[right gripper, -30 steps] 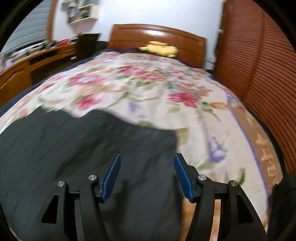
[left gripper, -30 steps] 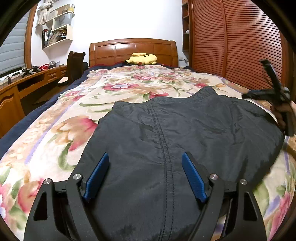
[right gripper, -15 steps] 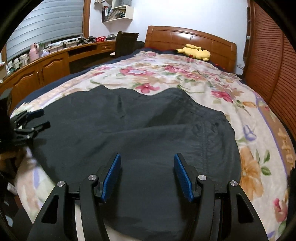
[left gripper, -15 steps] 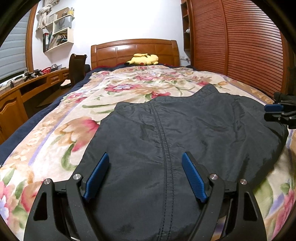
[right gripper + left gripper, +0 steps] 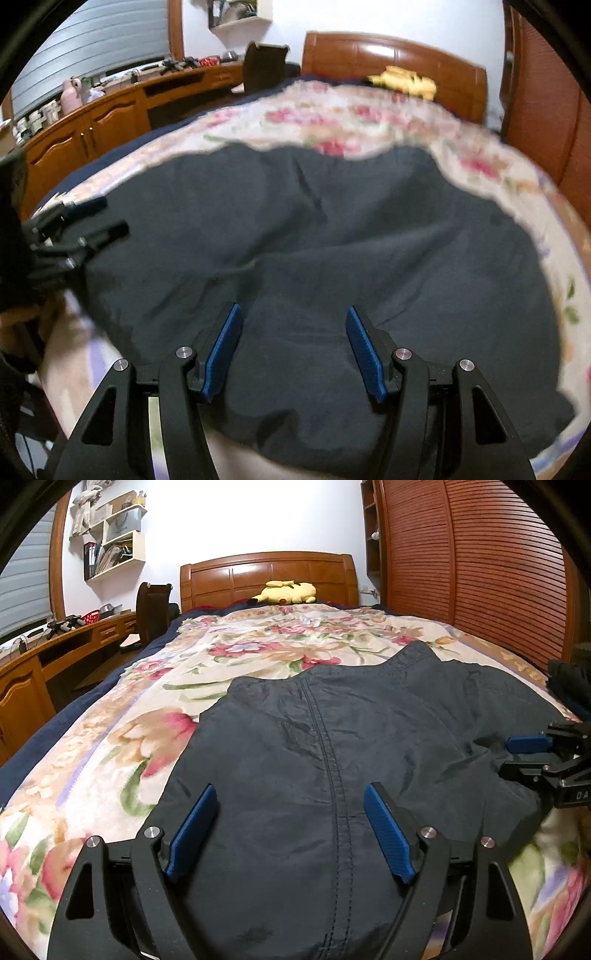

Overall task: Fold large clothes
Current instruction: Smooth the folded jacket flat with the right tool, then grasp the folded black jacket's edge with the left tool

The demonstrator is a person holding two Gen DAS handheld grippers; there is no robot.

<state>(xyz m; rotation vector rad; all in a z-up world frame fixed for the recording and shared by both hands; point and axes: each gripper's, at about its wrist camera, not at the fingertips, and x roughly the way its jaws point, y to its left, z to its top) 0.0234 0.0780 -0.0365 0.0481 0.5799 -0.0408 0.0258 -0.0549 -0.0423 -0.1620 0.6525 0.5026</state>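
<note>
- While the dark navy, thin woven garment (image 5: 332,760) lies spread flat on the floral quilted bedspread (image 5: 122,746), near the foot of the bed, I hold my left gripper (image 5: 291,823) over its near hem with blue pads apart, gripping nothing.
- My right gripper (image 5: 293,347) hangs over the garment's other near corner, jaws also parted and empty.
- To fold well, I judge each claw should pinch one hem corner through all the layers.
- I would lift both evenly, keeping the centre seam (image 5: 332,775) straight, so the slippery cloth doesn't bunch.
</note>
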